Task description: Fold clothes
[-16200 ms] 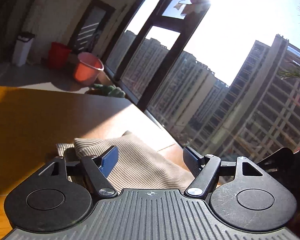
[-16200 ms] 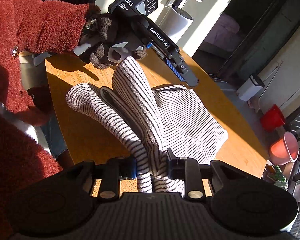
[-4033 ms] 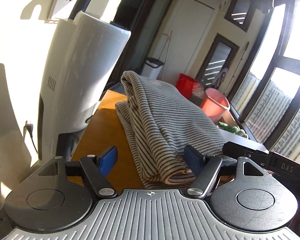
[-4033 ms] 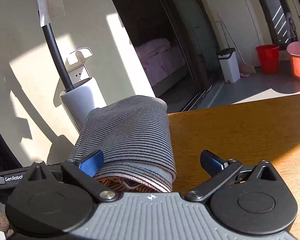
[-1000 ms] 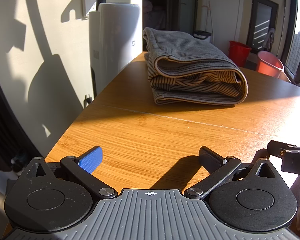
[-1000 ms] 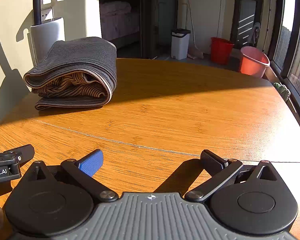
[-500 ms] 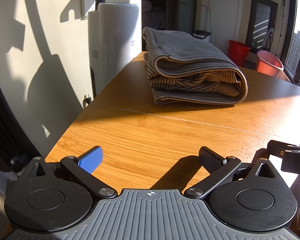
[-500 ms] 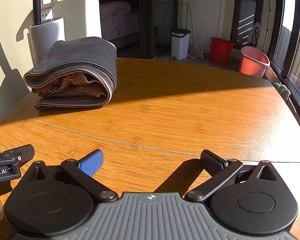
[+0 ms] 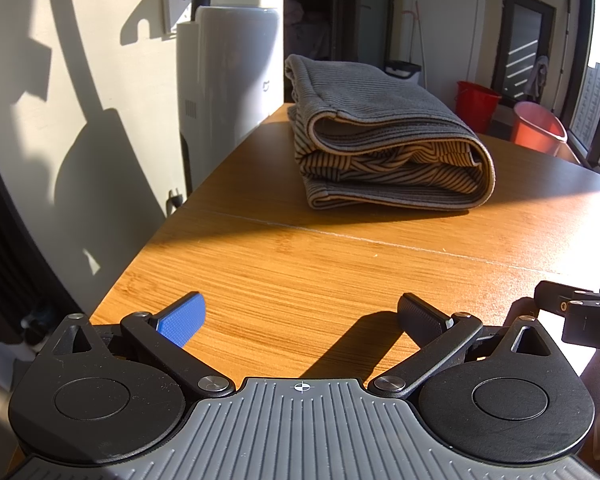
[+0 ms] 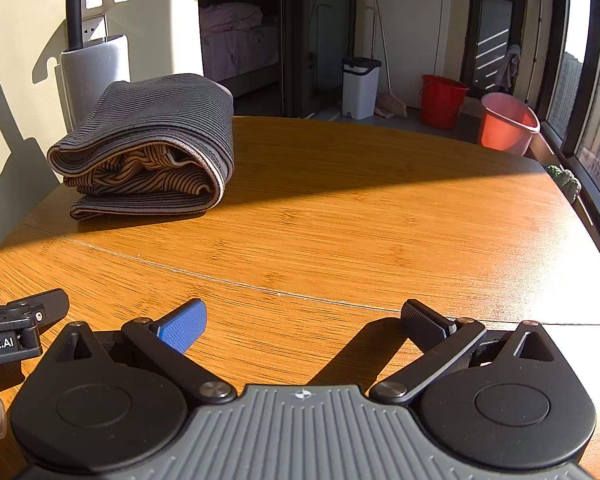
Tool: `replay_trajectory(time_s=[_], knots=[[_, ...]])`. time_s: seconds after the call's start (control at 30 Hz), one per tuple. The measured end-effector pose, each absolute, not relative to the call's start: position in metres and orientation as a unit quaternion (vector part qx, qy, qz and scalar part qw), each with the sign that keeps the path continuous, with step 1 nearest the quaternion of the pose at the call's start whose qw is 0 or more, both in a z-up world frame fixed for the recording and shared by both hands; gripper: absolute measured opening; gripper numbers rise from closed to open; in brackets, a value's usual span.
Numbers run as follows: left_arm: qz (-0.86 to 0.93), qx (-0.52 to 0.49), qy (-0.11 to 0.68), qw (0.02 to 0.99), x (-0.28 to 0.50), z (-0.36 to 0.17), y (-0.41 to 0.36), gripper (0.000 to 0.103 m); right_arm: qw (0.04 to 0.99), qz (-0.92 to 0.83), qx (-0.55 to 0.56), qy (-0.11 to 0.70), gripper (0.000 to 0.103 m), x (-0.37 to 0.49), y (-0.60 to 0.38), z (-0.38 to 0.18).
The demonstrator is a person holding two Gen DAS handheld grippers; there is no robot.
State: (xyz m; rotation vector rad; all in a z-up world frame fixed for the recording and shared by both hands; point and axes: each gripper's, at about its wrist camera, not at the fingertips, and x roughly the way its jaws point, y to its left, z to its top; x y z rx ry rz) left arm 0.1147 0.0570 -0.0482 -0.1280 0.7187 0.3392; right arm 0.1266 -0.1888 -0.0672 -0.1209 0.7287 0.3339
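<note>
Folded striped garment (image 9: 384, 140) on wooden table (image 9: 340, 264).
Left gripper (image 9: 300, 316), marked "bot.AI", and right gripper (image 10: 302, 320): spread wide, empty.

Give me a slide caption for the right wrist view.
Folded striped garment resting on the wooden table, right gripper open and empty.

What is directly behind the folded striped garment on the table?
Behind the folded striped garment stands a white appliance off the wooden table edge, beside a dark doorway. The garment hides the appliance's lower right side and the table's far edge.
</note>
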Motion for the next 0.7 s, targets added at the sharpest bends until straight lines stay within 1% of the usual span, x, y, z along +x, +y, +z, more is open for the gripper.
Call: replay_trajectory(time_s=[0.53, 0.7], knots=[[0.145, -0.059, 0.354, 0.922, 0.113, -0.046, 0.059, 0.103, 0.926, 0.138, -0.060, 0.345, 0.103, 0.120, -0.182, -0.068], [0.093, -0.131, 0.281, 0.946, 0.086, -0.030, 0.091, 0.103, 0.916, 0.196, -0.054, 0.345, 0.103, 0.114, -0.164, -0.063]])
